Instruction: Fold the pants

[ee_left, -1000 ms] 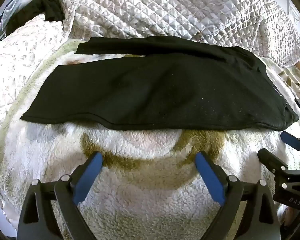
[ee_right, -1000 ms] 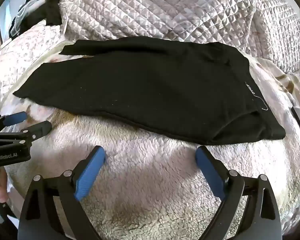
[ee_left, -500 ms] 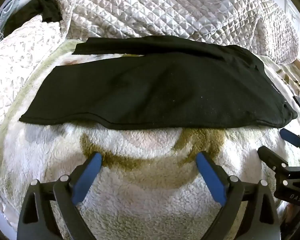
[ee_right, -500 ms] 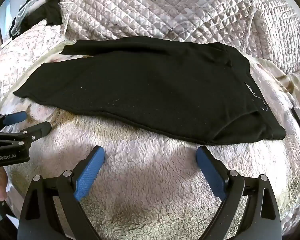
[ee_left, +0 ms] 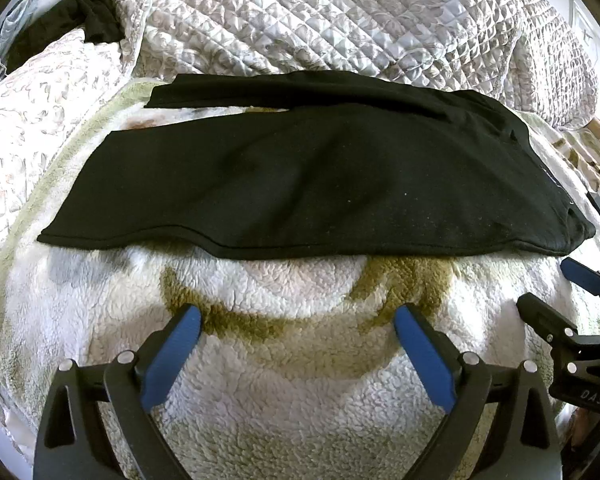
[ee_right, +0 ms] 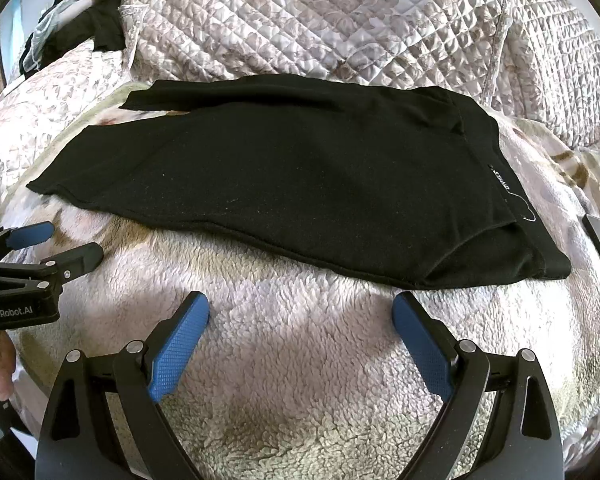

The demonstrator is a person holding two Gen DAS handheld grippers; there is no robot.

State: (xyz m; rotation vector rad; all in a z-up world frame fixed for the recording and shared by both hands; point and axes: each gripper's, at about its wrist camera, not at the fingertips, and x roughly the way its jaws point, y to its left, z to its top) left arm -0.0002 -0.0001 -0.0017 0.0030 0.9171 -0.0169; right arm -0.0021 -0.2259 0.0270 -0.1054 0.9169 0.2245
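Black pants (ee_left: pixel 300 176) lie flat across a fluffy white blanket (ee_left: pixel 292 360), folded lengthwise with one leg over the other, legs to the left and waistband to the right. In the right wrist view the pants (ee_right: pixel 300 176) show a small white label near the waistband. My left gripper (ee_left: pixel 296 320) hovers open over the blanket, short of the pants' near hem. My right gripper (ee_right: pixel 300 312) is open too, just short of the near edge. Each gripper shows at the other view's side: the right gripper (ee_left: pixel 556 292) and the left gripper (ee_right: pixel 56 244).
A quilted grey bedspread (ee_left: pixel 340 20) is heaped behind the pants. Dark clothing (ee_left: pixel 80 16) lies at the back left. A person's hand (ee_right: pixel 2 364) shows at the left edge of the right wrist view. The bed's edge runs along the right.
The left wrist view has shifted slightly; the pants sit a little lower and the dark clothing higher in frame. The right gripper has barely moved. The pants lie unchanged.
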